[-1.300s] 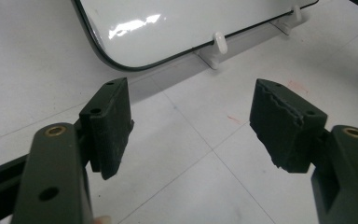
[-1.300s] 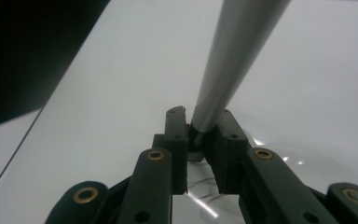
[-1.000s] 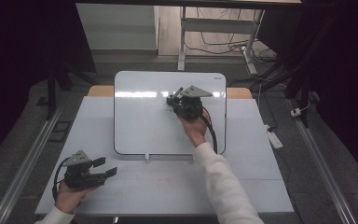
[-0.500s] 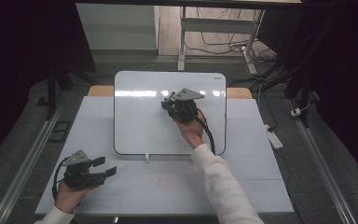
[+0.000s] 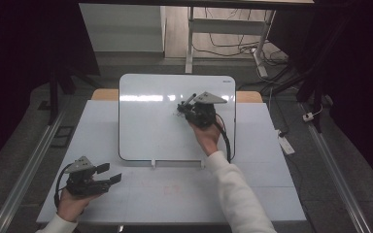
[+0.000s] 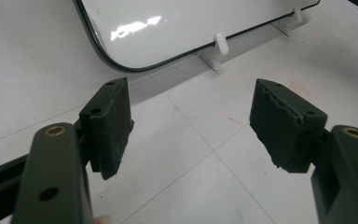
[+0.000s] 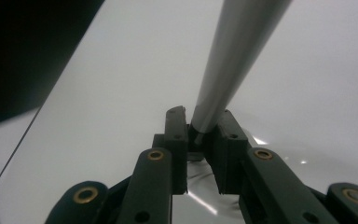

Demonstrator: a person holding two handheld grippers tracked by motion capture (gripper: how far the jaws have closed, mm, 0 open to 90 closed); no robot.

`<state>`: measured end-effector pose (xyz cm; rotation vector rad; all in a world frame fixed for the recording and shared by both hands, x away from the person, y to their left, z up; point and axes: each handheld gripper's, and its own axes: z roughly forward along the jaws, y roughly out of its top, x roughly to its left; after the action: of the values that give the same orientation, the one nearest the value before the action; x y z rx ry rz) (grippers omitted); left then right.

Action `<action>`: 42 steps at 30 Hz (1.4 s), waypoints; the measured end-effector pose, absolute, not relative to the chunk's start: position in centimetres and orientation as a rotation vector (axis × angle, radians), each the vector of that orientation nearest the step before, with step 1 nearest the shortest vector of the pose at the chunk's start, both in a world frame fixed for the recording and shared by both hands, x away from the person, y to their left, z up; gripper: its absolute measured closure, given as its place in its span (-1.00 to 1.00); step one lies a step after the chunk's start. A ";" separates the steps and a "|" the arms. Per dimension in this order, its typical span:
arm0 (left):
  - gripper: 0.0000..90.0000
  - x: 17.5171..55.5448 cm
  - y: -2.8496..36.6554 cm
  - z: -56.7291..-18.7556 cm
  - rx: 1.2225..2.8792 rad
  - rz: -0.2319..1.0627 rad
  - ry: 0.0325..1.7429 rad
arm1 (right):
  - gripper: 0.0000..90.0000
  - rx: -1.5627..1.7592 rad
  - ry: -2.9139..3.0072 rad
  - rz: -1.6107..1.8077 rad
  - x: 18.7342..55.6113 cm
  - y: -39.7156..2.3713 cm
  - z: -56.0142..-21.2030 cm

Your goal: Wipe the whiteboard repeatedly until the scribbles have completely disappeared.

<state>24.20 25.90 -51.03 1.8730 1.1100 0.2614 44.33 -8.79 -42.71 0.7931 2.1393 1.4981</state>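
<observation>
Since the earlier frames the right claw (image 5: 187, 108) has slid a little leftward and then back to the right across the whiteboard (image 5: 150, 121), ending slightly lower on the panel than a second ago, while the left claw (image 5: 108, 174) stays where it was. The whiteboard stands propped on small white feet (image 5: 153, 164) on the white worktop (image 5: 272, 184), tilted back from the person.

The right arm reaches forward over the board's lower edge, its white sleeve (image 5: 235, 194) running from the bottom of the high view up to the right hand (image 5: 207, 136), which holds the claw against the right half of the board. In the right gripper view the jaws stand almost together, clamped on the end of a slim grey marker (image 7: 228, 60) that slants up and away over the glossy board surface (image 7: 121, 93). Whether its tip touches the board cannot be told.

The left hand (image 5: 73, 201) rests low on the worktop, well apart from the whiteboard and beyond its lower left corner, with the claw pointing right. In the left gripper view its jaws are spread wide with nothing between them, and the board's rounded lower corner (image 6: 116, 65) and one white foot (image 6: 220, 44) lie ahead.
</observation>
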 end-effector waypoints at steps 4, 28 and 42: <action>-0.33 24.2 25.7 -51.1 1.881 0.256 1.110 | 0.73 0.752 2.146 1.469 43.9 -8.5 -42.9; -0.33 24.4 25.9 -51.3 1.876 0.251 1.118 | 0.73 0.782 2.140 1.495 43.8 -9.8 -43.2; -0.33 24.4 25.8 -51.4 1.883 0.247 1.118 | 0.73 0.827 2.072 1.509 44.5 -10.9 -42.6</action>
<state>24.39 25.79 -51.38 1.8828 1.1185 0.2473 44.48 -10.94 -42.59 0.8270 2.0724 1.5093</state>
